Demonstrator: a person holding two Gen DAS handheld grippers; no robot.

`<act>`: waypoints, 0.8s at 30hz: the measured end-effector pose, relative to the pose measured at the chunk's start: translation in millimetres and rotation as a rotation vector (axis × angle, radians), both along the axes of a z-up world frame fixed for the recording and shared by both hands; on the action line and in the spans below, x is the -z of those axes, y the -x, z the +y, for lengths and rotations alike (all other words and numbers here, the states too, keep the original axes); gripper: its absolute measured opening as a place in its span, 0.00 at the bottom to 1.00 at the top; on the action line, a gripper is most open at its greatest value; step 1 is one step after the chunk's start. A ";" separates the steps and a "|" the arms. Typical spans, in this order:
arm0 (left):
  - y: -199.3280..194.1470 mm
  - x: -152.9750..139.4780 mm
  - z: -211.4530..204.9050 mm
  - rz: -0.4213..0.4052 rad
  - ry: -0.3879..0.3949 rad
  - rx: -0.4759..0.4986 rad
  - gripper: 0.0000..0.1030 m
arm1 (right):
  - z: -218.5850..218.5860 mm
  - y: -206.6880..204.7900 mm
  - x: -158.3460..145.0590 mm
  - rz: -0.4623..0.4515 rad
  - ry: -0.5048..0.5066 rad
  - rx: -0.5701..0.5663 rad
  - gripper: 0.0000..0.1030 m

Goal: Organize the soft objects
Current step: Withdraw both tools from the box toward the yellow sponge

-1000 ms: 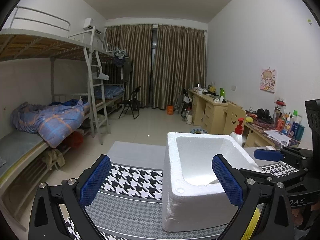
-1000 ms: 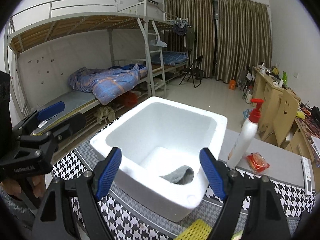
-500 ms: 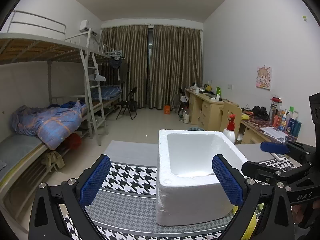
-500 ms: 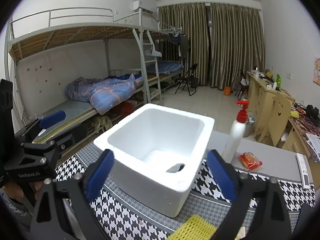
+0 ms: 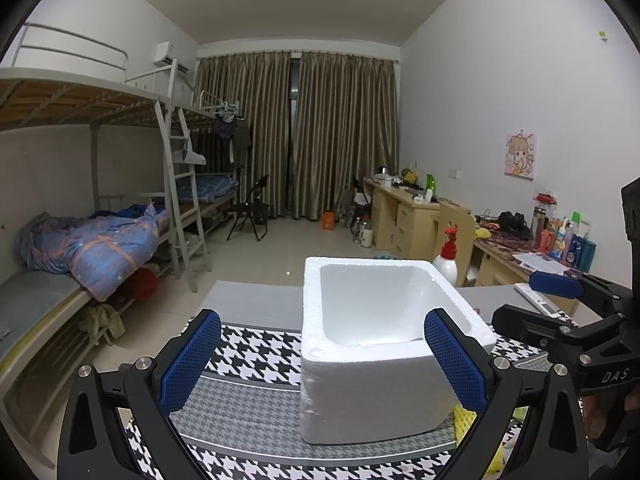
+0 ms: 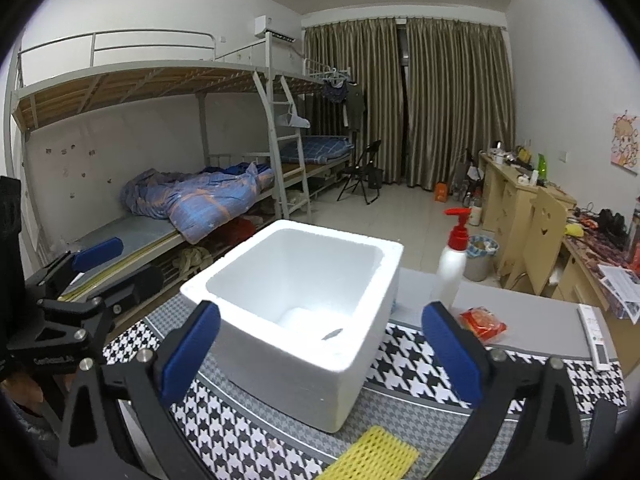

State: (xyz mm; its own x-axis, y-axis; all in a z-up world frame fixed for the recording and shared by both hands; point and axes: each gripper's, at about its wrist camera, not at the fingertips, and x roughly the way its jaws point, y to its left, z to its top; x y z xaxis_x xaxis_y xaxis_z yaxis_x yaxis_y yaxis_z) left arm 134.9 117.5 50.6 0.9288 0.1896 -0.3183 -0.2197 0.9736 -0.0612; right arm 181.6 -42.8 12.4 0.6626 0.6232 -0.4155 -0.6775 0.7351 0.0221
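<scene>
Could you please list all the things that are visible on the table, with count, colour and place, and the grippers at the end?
white foam box: one, white, middle of the table, open top; a grey piece shows low inside it.
white pump bottle with red top: one, white and red, upright, right of the box.
red plastic packet: one, red-orange, flat on the grey surface near the bottle.
yellow mesh sponge: one, yellow, near edge, in front of the box.
white remote control: one, white, far right.
houndstooth table cloth: one, black, white and grey, under the box.
left gripper: one, black with blue pads, open, empty.
right gripper: one, black with blue pads, wide open, empty.
</scene>
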 end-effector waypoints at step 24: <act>-0.5 4.9 -22.0 -0.005 0.007 0.088 0.99 | -35.7 14.8 4.6 -0.023 -0.048 0.079 0.99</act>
